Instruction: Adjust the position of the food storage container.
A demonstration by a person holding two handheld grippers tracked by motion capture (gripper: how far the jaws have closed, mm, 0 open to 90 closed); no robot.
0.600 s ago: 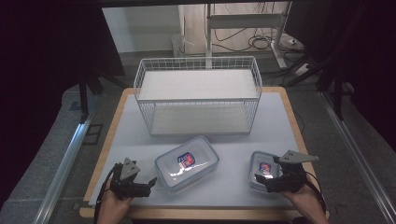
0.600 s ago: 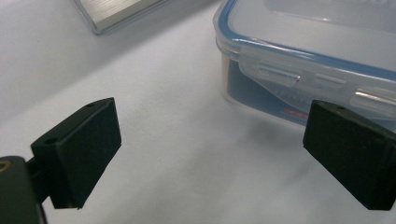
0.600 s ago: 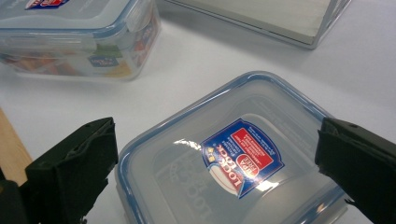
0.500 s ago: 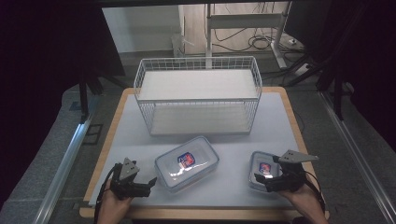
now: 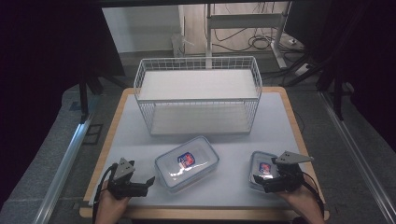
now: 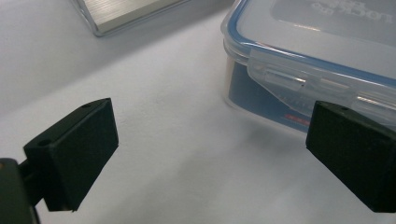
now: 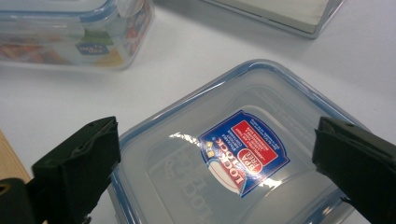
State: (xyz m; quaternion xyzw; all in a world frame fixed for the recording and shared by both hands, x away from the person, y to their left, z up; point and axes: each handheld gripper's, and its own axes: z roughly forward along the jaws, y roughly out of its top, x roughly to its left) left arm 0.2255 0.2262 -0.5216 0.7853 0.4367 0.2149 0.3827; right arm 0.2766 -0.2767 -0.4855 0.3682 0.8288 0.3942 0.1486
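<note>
Two hand-held grippers rest low at the near edge of the desk (image 5: 140,135), one in each of the person's hands. Left hand-held gripper (image 5: 147,182): near the near-left corner, jaws spread wide with nothing between them; in the left gripper view its black pads (image 6: 74,154) stand apart over bare white surface, and one of them lies just beside the clasp side of the large container (image 5: 187,163), without visible contact. Right hand-held gripper (image 5: 261,178): near the near-right corner, jaws likewise spread; in the right gripper view its pads (image 7: 77,163) flank the small container (image 7: 233,158), whose lid lies between and below them, and no pad presses on it.

Large container: clear, rectangular, blue-sealed lid with a red-and-blue label, lying flat near the middle of the near edge, turned at a slight angle to it. Small container (image 5: 262,168): same make, squarer, lying flat toward the near-right corner, well apart from the large one; its lid is on.

Wire basket (image 5: 198,65): white, rectangular, upright, standing toward the far edge of the desk, centred between the left and right edges, well apart from both containers. A pale flat panel lies in its bottom.

Desk: white top framed by a light wooden border, which shows along the near, left and right edges.
</note>
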